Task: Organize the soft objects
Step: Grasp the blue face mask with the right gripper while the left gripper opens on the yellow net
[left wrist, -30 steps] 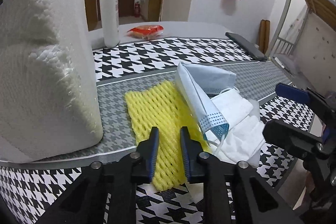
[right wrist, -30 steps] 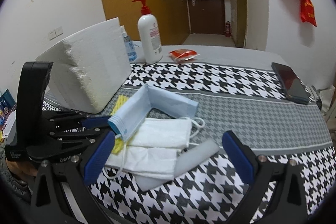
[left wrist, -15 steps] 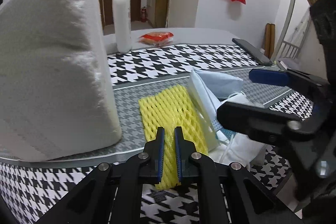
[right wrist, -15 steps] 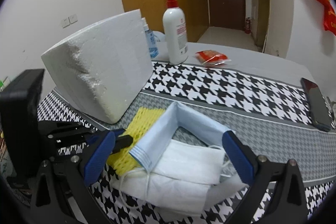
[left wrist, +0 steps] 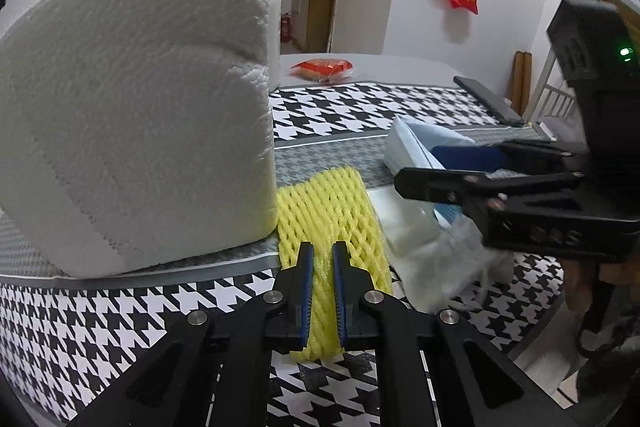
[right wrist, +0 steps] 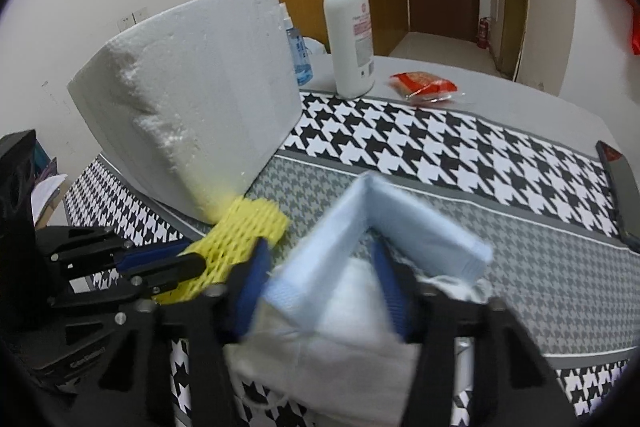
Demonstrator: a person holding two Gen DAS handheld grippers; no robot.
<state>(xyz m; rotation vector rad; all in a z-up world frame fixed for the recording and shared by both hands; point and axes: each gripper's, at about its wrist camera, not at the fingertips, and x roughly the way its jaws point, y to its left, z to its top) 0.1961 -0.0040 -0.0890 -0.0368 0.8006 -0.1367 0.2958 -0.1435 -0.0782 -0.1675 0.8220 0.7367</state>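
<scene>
**Both grippers closing on the soft pile**

Left gripper (left wrist: 320,291) clamped nearly shut on the near end of the yellow foam fruit net (left wrist: 326,211), pinching it into a ridge between the blue pads. Net lying flat on the houndstooth table runner (left wrist: 120,327), far end touching the base of the white foam block (left wrist: 132,99).

Right gripper (right wrist: 324,291) just been closing, jaws now narrow around the bent blue face mask (right wrist: 360,227); blurred, so cannot tell whether the pads press yet. Mask draped over white masks (right wrist: 352,355) stacked beneath.

Best done with a slow, low lift of the net, drawn away from the foam block to avoid dragging it. On the right, worth confirming a firm bite on the blue mask alone, ear loops free of the white ones, before any pull. Hands kept apart to prevent tangling.
</scene>
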